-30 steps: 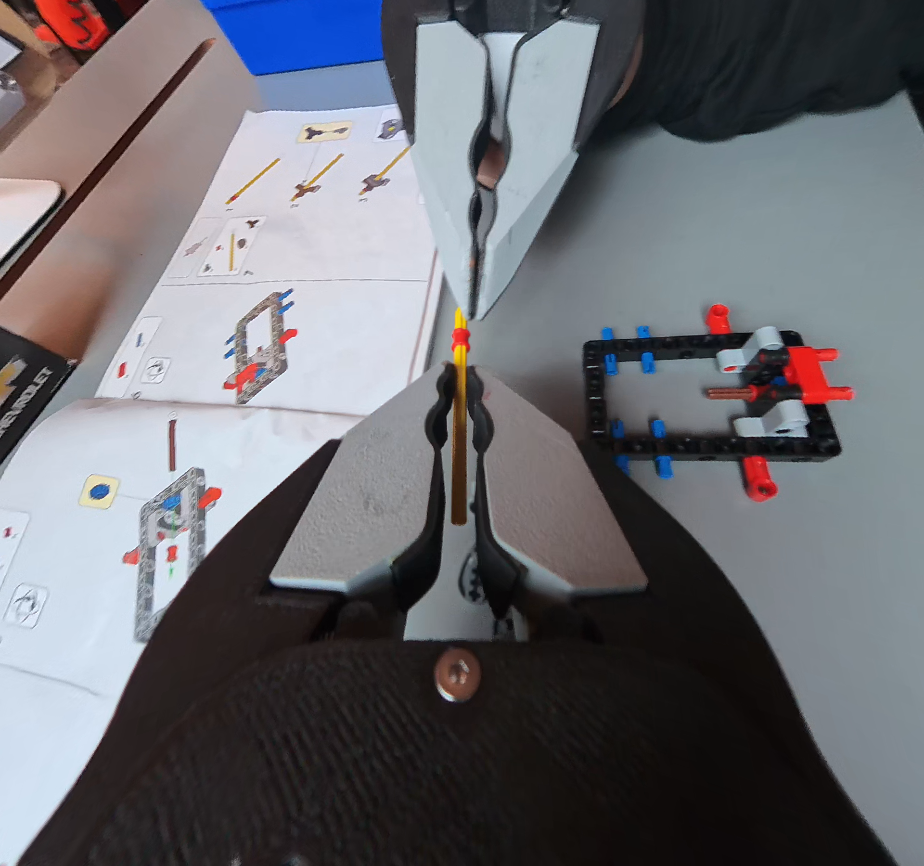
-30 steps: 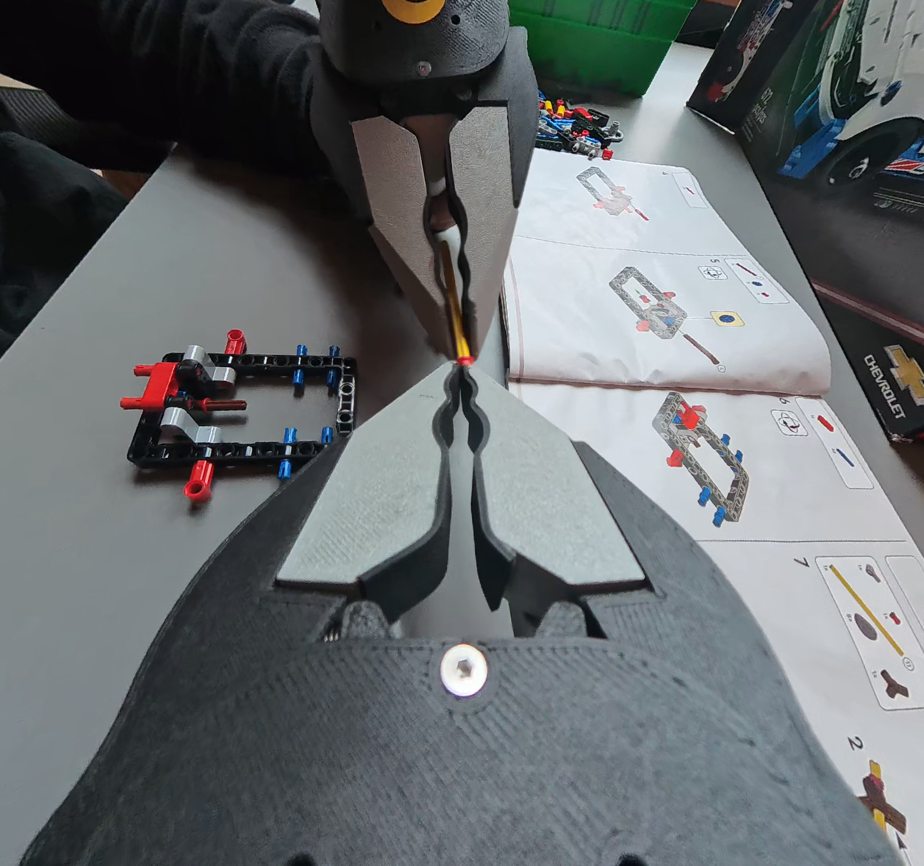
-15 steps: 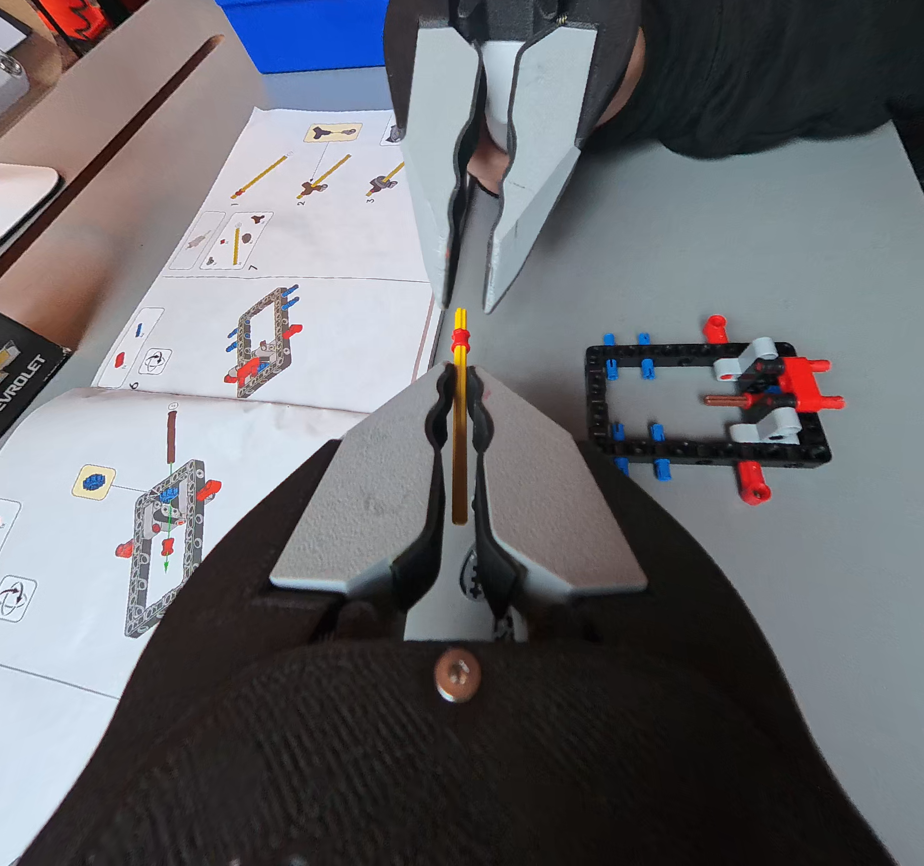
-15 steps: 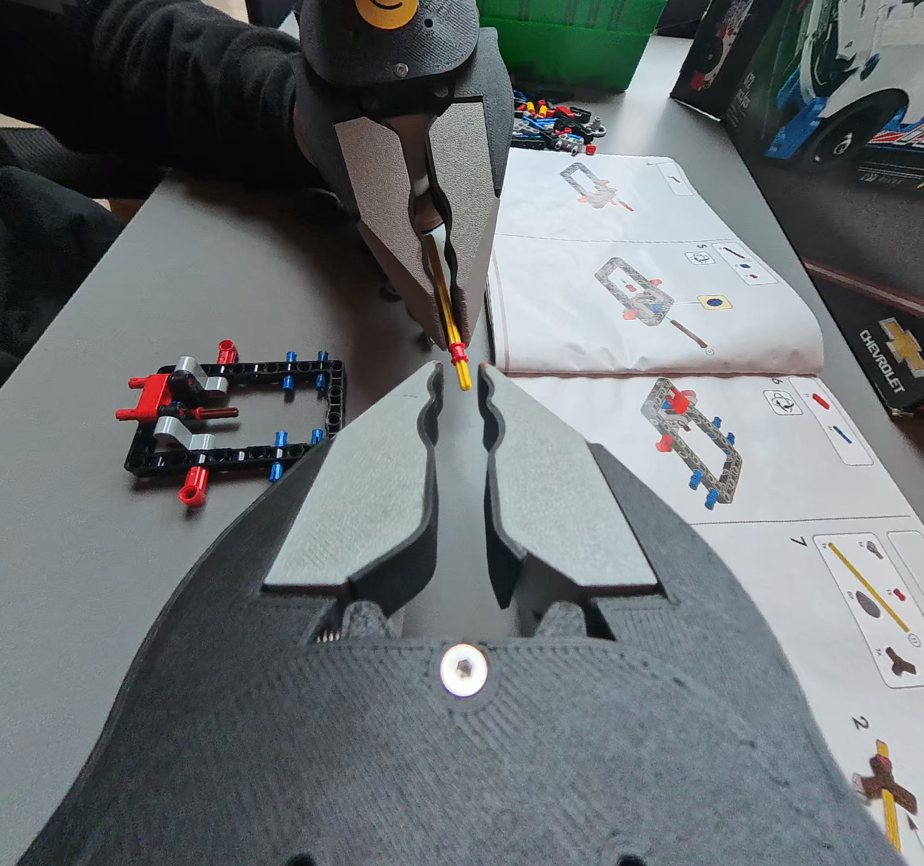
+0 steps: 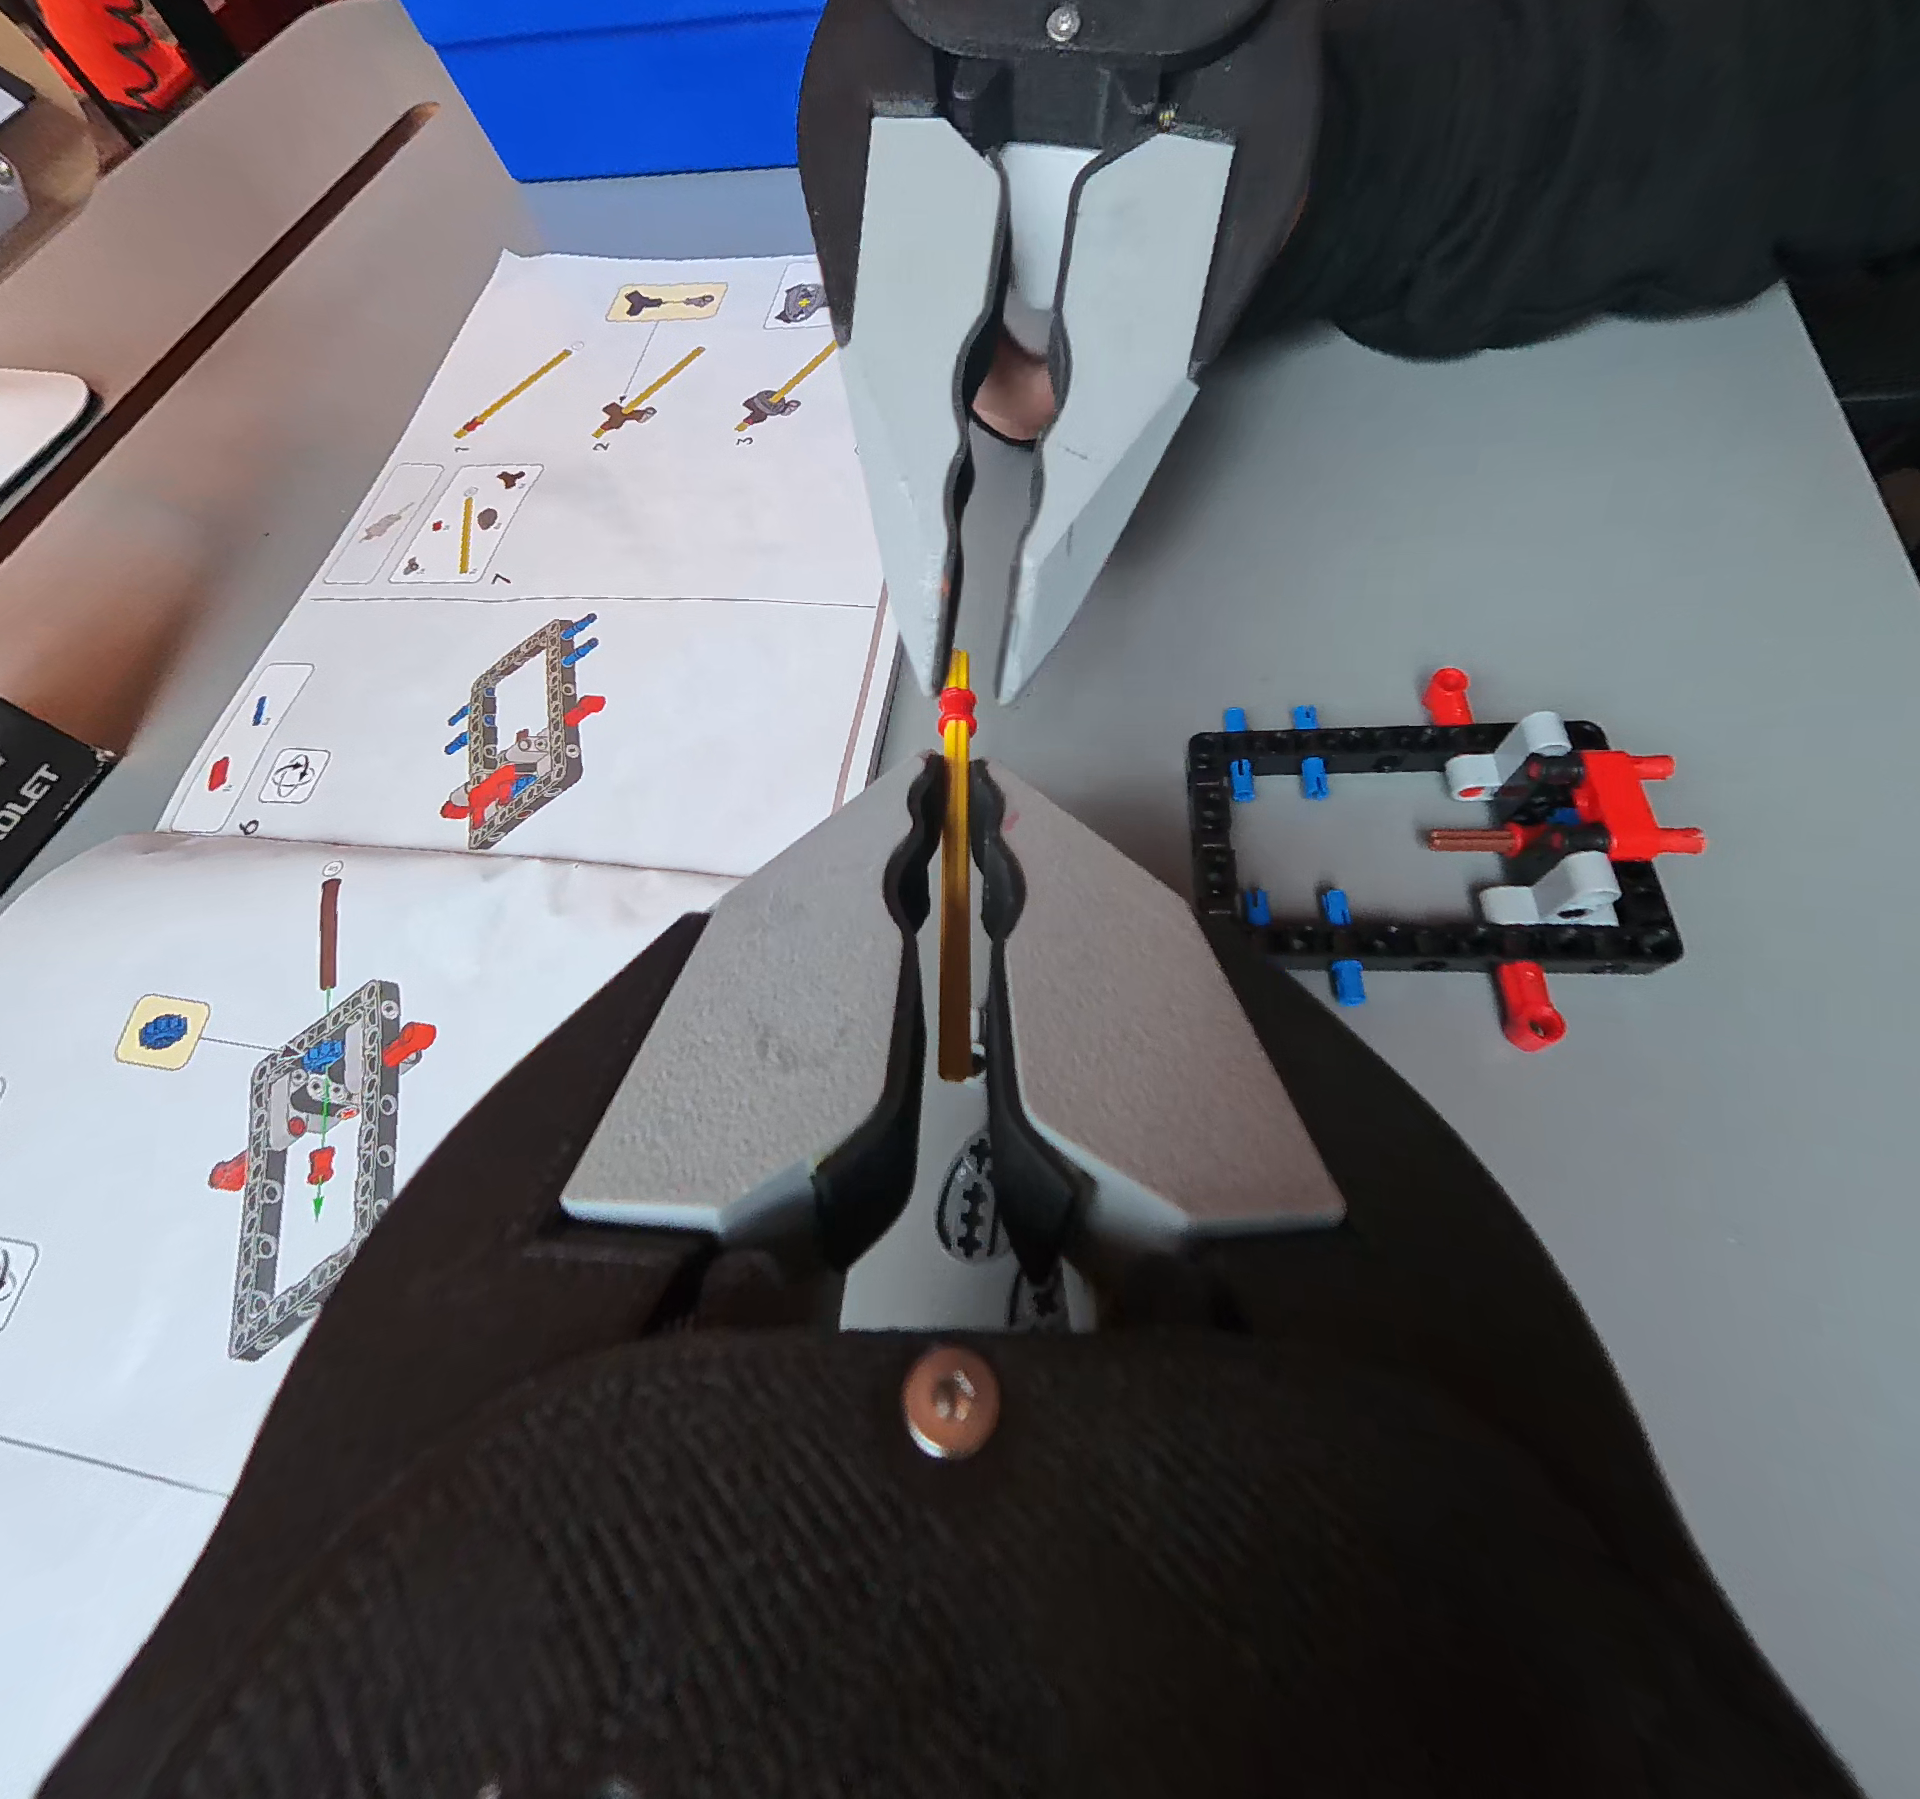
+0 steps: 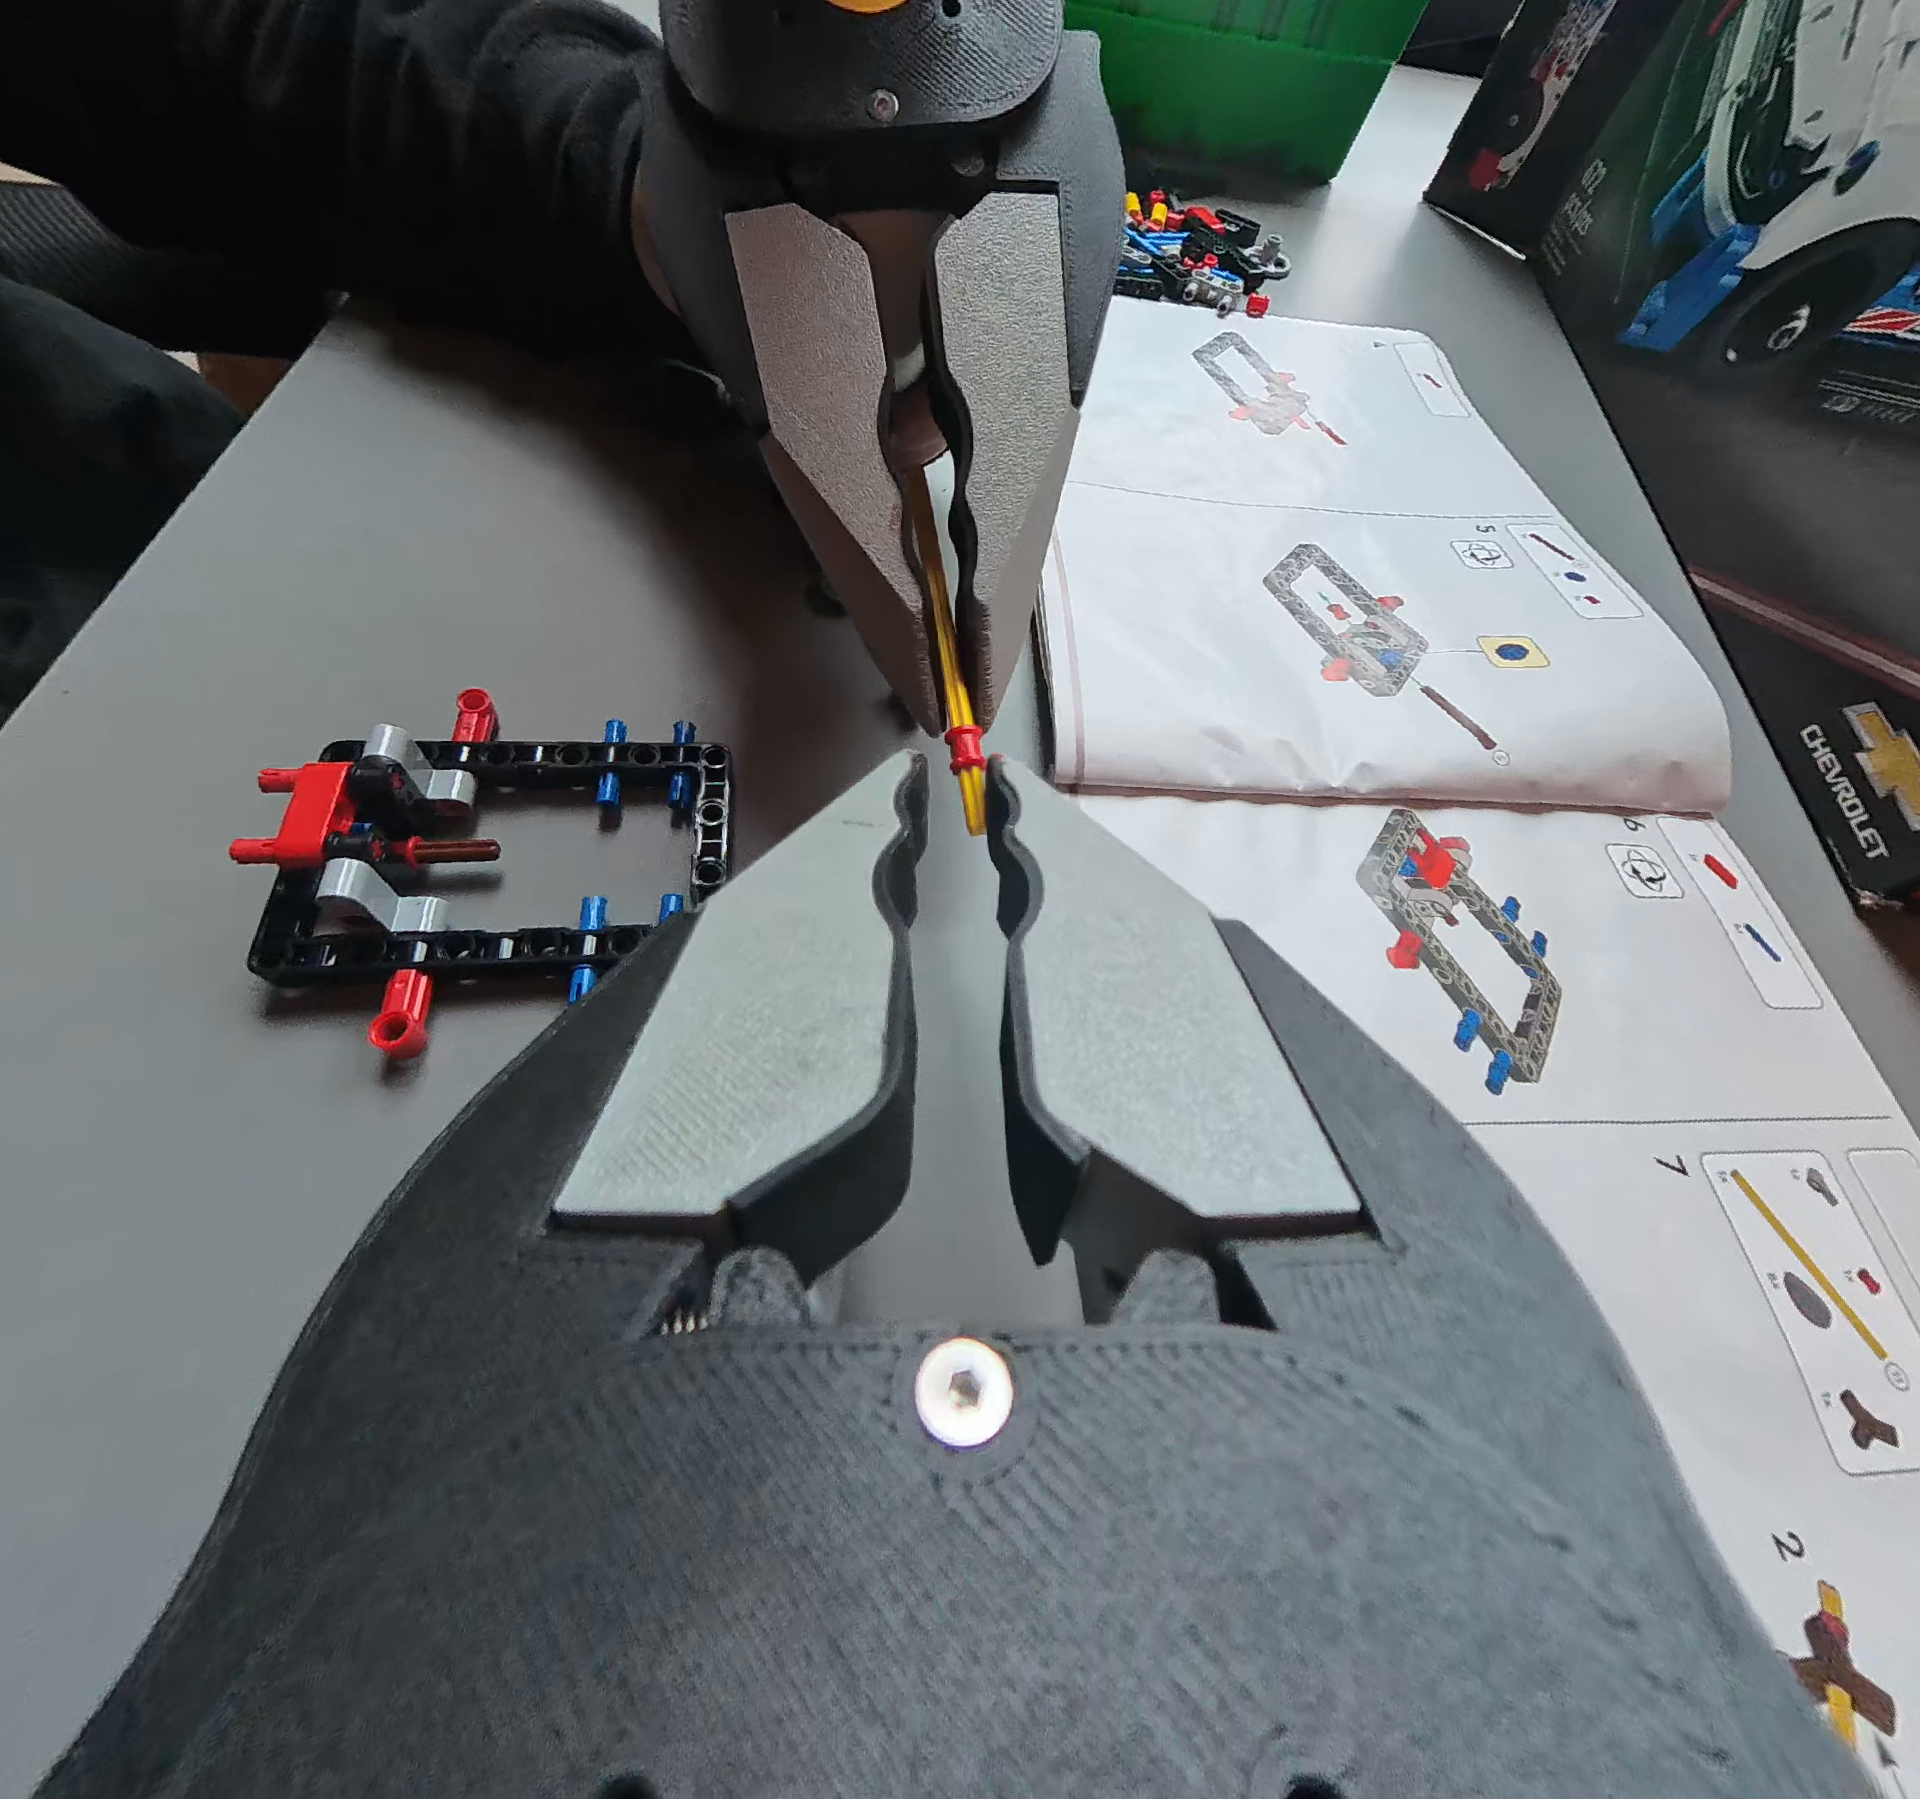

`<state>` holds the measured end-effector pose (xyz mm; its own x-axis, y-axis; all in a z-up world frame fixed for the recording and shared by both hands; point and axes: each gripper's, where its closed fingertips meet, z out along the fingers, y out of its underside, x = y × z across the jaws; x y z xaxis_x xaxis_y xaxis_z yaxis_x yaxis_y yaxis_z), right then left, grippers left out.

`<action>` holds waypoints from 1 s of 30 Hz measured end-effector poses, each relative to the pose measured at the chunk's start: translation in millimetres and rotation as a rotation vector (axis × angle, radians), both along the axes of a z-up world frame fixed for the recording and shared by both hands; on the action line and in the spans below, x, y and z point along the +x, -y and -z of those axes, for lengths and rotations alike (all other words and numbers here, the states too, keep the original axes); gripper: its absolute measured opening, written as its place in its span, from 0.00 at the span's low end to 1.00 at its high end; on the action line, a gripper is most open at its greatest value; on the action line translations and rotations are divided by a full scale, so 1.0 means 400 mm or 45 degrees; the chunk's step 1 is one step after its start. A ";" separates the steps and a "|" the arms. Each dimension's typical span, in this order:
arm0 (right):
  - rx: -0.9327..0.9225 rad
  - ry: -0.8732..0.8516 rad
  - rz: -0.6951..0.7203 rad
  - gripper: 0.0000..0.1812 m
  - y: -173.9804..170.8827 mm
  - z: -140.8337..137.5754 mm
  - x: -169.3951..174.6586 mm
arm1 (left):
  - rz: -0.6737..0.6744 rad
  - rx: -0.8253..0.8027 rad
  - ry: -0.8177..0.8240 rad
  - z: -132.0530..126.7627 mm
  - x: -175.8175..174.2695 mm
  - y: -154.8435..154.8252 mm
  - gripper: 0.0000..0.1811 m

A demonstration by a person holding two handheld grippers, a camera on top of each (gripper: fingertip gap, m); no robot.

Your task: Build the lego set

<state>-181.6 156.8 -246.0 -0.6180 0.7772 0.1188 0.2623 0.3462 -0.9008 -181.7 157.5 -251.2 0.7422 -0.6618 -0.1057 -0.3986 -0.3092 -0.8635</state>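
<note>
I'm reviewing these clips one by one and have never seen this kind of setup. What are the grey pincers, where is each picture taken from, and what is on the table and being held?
There is no robot here. A person in black sleeves holds a two-finger gripper in each hand, and each gripper carries a camera that looks along its own fingers. So each picture shows its own gripper at the bottom and the other one facing it at the top.

The left gripper is shut on a yellow axle with a small red bush near its tip. The right gripper is open, its tips either side of the axle's end.

On the grey table lie a black frame with blue and red pins, an open instruction booklet, loose parts, a green bin and the set's box.
</note>
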 end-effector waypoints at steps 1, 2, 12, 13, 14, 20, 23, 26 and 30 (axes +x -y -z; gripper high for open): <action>0.007 -0.011 0.010 0.03 -0.004 -0.001 -0.001 | -0.002 0.005 -0.006 0.000 -0.001 0.000 0.01; 0.008 -0.017 0.014 0.01 -0.007 -0.003 -0.002 | 0.002 0.009 -0.006 -0.001 0.000 0.000 0.01; -0.040 -0.038 -0.041 0.01 0.010 -0.016 0.007 | 0.062 0.021 0.059 -0.021 0.013 0.012 0.01; -0.048 -0.041 -0.051 0.01 0.009 -0.019 0.010 | 0.065 0.030 0.061 -0.024 0.015 0.012 0.01; -0.059 -0.032 -0.054 0.01 0.006 -0.018 0.012 | 0.070 0.042 0.062 -0.029 0.016 0.013 0.01; -0.039 -0.021 -0.051 0.00 0.009 -0.013 0.012 | 0.076 0.065 0.073 -0.040 0.016 0.016 0.01; -0.083 -0.011 -0.062 0.00 0.015 -0.018 0.011 | 0.085 0.064 0.096 -0.043 0.020 0.017 0.01; -0.072 0.005 -0.061 0.00 0.019 -0.012 0.011 | 0.090 0.054 0.084 -0.037 0.021 0.018 0.01; -0.086 0.023 -0.065 0.00 0.022 -0.011 0.011 | 0.095 0.050 0.088 -0.034 0.024 0.018 0.01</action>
<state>-177.2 148.1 -241.7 -0.6588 0.7502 0.0557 0.2620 0.2982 -0.9178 -172.2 150.4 -237.6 0.6977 -0.7116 -0.0829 -0.3579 -0.2460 -0.9008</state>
